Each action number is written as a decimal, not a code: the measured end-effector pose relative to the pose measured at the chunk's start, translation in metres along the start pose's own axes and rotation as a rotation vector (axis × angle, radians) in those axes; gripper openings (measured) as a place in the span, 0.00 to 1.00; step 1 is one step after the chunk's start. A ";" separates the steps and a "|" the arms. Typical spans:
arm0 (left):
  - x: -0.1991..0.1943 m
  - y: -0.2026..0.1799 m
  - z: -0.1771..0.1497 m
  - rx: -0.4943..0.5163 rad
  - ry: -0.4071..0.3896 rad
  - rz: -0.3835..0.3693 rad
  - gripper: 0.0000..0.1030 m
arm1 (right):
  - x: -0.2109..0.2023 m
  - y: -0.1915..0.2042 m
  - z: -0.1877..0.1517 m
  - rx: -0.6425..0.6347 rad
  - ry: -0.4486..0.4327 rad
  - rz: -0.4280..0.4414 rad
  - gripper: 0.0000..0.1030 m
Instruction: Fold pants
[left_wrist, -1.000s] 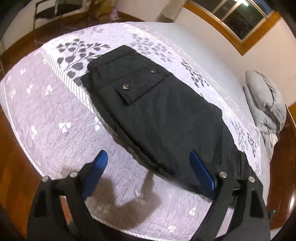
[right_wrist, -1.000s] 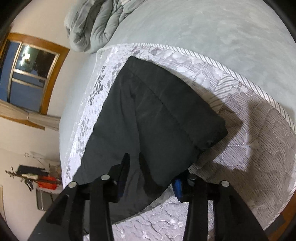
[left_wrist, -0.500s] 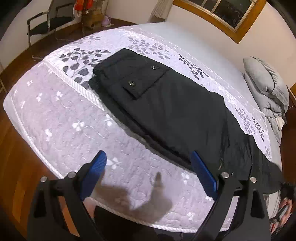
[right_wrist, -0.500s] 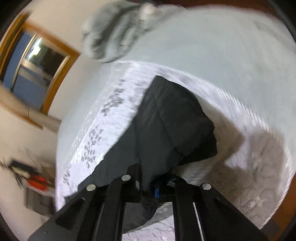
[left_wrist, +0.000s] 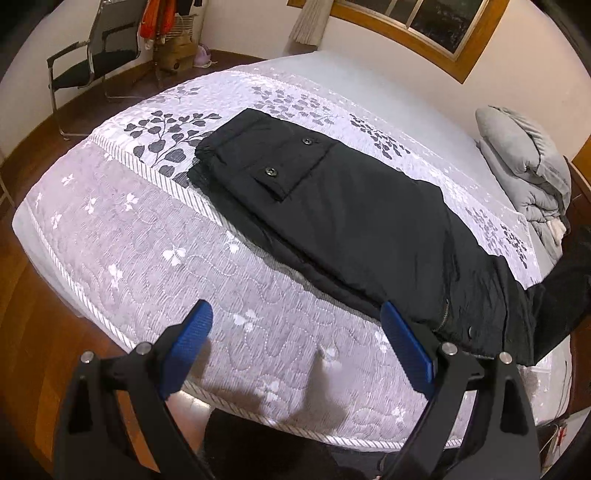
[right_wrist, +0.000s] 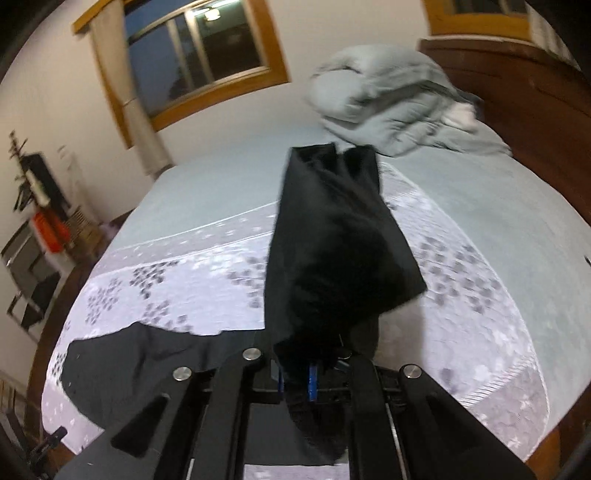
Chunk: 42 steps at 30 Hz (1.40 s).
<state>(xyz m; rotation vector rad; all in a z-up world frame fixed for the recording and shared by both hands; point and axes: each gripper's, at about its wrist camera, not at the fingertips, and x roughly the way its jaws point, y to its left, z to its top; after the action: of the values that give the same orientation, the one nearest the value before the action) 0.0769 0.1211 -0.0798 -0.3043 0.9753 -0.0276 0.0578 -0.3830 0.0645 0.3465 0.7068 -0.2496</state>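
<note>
Black pants (left_wrist: 351, 218) lie lengthwise on the bed, waistband and buttoned pocket at the far left, legs running right. My left gripper (left_wrist: 299, 347) is open and empty, hovering above the quilt near the bed's front edge, just short of the pants. My right gripper (right_wrist: 295, 376) is shut on the leg end of the pants (right_wrist: 332, 251) and holds it lifted off the bed, the cuff hanging in front of the camera. The rest of the pants (right_wrist: 147, 362) lies on the bed at lower left.
The bed has a lilac quilt (left_wrist: 140, 236) over a grey sheet. A bundled grey duvet (left_wrist: 524, 162) sits at the head of the bed by a wooden headboard (right_wrist: 535, 103). A chair (left_wrist: 92, 62) stands on the wooden floor at far left.
My right gripper closed on the pants' leg end and lifted it up off the bed. My left gripper pulled back and up, staying open.
</note>
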 end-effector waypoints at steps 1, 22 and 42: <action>-0.001 0.000 0.000 0.001 -0.001 0.000 0.89 | 0.001 0.014 0.000 -0.023 0.003 0.016 0.08; -0.013 0.005 -0.003 -0.006 -0.023 -0.037 0.89 | 0.044 0.143 -0.062 -0.312 0.165 0.080 0.08; -0.004 0.013 -0.004 -0.040 0.014 -0.043 0.89 | 0.081 0.192 -0.169 -0.518 0.406 0.247 0.68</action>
<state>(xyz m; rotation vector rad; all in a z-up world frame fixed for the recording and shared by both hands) 0.0703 0.1332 -0.0822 -0.3621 0.9839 -0.0499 0.0826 -0.1497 -0.0665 -0.0187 1.0849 0.2474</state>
